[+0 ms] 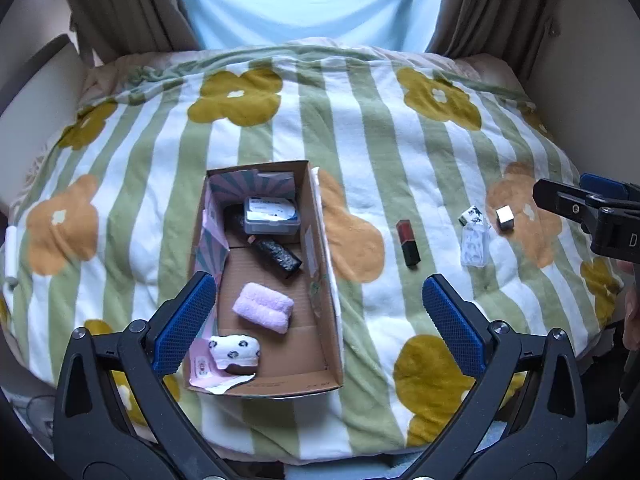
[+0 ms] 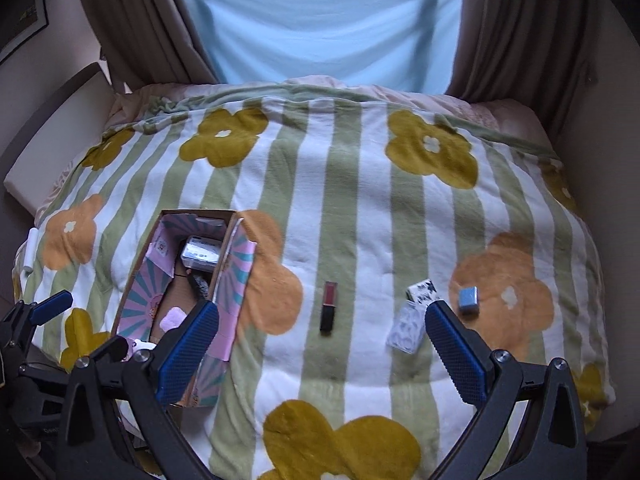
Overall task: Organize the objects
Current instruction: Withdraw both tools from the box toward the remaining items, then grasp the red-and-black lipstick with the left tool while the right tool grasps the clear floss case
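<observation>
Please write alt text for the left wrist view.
An open cardboard box on a floral blanket holds a pink towel roll, a black roll and a case. A lipstick lies to its right.

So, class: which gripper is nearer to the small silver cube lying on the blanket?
Right. The right gripper hangs open with the silver cube just beyond its right finger. The left gripper, also open, hovers over the cardboard box, well to the cube's left.

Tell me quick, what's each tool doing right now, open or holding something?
Left tool: open, holding nothing, above the cardboard box.
Right tool: open, holding nothing, above the lipstick.
</observation>
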The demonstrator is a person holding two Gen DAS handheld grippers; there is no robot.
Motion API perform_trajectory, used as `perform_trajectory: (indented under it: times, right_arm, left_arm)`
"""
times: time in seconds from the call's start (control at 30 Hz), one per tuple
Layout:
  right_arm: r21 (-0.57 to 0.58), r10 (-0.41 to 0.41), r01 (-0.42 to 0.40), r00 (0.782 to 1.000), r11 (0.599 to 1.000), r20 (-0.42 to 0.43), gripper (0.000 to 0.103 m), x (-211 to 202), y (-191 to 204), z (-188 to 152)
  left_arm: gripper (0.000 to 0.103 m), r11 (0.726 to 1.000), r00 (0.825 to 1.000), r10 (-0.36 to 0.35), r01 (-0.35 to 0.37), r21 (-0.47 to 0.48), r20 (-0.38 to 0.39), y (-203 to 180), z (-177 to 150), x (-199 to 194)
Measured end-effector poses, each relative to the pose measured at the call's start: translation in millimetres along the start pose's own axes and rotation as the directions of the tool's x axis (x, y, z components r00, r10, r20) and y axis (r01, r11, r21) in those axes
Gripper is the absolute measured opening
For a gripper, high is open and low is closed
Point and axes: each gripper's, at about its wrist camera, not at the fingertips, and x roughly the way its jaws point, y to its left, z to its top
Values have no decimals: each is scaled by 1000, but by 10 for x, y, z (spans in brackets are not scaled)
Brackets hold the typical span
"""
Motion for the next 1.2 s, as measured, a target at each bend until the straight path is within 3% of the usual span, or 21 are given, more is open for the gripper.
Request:
perform_trajectory:
  times: [0.23, 0.47, 0.6, 0.87, 1.0, 1.2]
  right_arm:
    - [106, -64, 67, 997, 992, -32, 103, -87, -481, -226]
    - [175, -78, 81, 997, 981, -23, 103, -177, -738, -277]
    - [201, -97, 99, 995, 974, -21, 103, -187, -819, -292]
    - [252, -138, 144, 990, 957, -39, 103, -135, -968, -304]
    - [277, -139, 150, 988, 949, -61, 103, -10, -1001, -320]
    - [305, -175, 199, 979, 931, -105, 103, 308, -1029, -329]
  left_arm:
    - [103, 998, 999, -36, 36, 57, -6, -350, 44, -12]
    - [103, 989, 1000, 18, -19, 149, 5, -681, 148, 9]
    - [103, 980, 999, -45, 49, 191, -27, -833, 224, 80]
    - [103, 947, 993, -98, 115, 301, -72, -1023, 387, 260]
    - [103, 878, 991, -122, 133, 459, -54, -1128, 485, 371]
    - [103, 695, 984, -159, 167, 700, -77, -1337, 572, 725]
